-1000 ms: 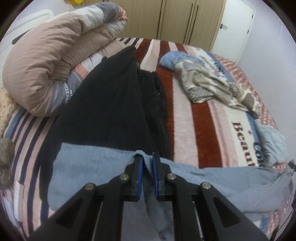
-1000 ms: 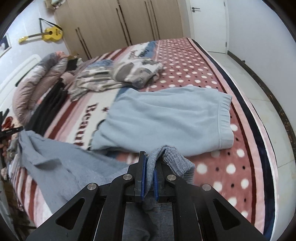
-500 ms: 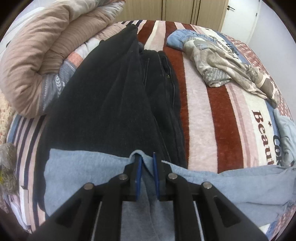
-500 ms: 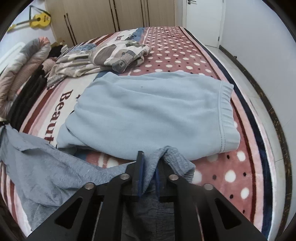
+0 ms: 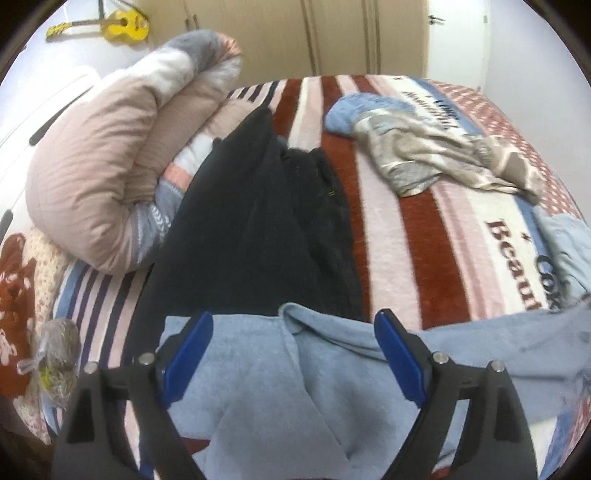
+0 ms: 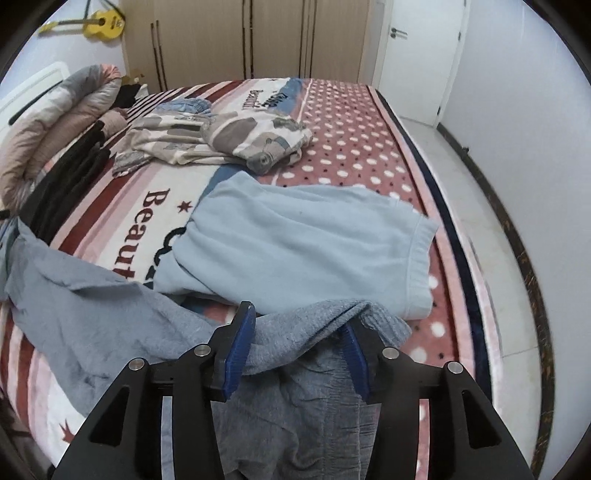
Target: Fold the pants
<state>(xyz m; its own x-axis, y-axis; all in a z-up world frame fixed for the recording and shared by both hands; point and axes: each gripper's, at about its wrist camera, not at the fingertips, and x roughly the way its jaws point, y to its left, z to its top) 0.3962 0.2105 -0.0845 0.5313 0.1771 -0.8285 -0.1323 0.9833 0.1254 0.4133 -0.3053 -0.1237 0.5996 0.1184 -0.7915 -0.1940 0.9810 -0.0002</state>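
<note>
Left hand-held gripper: jaws spread wide, blue pads clear of the cloth on both sides, nothing gripped. The grey-blue pants lie directly beneath and between its fingers, one bunched ridge rising midway between the pads. Ahead of this gripper, dark garments stretch away along the bed; the pants' far edge overlaps their near end. Ahead and to the left sits a rolled quilt. Ahead and to the right lies a patterned garment.

Right hand-held gripper: jaws likewise wide apart, holding nothing. The waistband end of the pants is draped across the gap, resting against the left pad and partly covering the right pad. From there the pants run off to the gripper's left across the near edge of the bed. Directly ahead, touching the pants' far edge, lies a folded light blue garment. Beyond it is the patterned garment. A yellow guitar hangs on the far wall, ahead left.
</note>
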